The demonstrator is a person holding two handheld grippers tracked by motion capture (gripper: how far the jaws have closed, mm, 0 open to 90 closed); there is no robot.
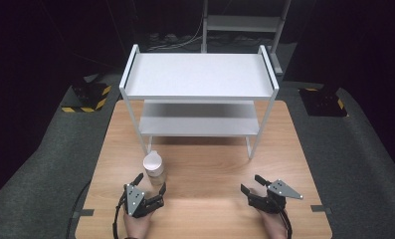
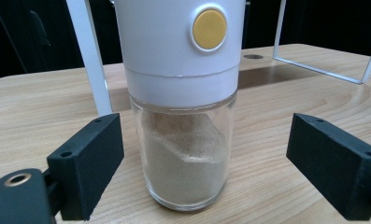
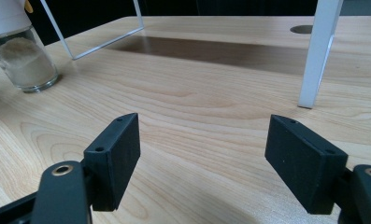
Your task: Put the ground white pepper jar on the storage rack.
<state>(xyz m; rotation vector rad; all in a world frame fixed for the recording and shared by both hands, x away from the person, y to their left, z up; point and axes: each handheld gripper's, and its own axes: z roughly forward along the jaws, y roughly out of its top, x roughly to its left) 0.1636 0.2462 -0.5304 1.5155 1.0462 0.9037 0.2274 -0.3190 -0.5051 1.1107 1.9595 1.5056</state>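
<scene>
The clear glass shaker jar with a tall white plastic cap and a round yellow button (image 2: 185, 107) stands upright on the light wooden tabletop (image 1: 210, 169), at about eleven o'clock from the tabletop's centre in the high view, just in front of the near left leg of the white two-tier metal shelf rack (image 1: 200, 79). It is roughly half full of a pale tan powder, heaped unevenly to one side.

By its look the jar should be rigid and moderately weighty for its size; the glass is smooth, likely slippery under hard pads, and would break if dropped or knocked over. The cap makes it top-heavy in shape, so a nudge high up could tip it. The best hold seems to be across the glass body just under the cap's lower edge, or on the cap's straight lower band.

The left gripper (image 2: 204, 168) has its jaws spread wide, one on each side of the jar at three and nine o'clock, with clear gaps to the glass; nothing is pinched. The right gripper (image 3: 204, 158) rests low over bare wood, jaws equally spread and empty, with the jar well apart at its ten o'clock.
</scene>
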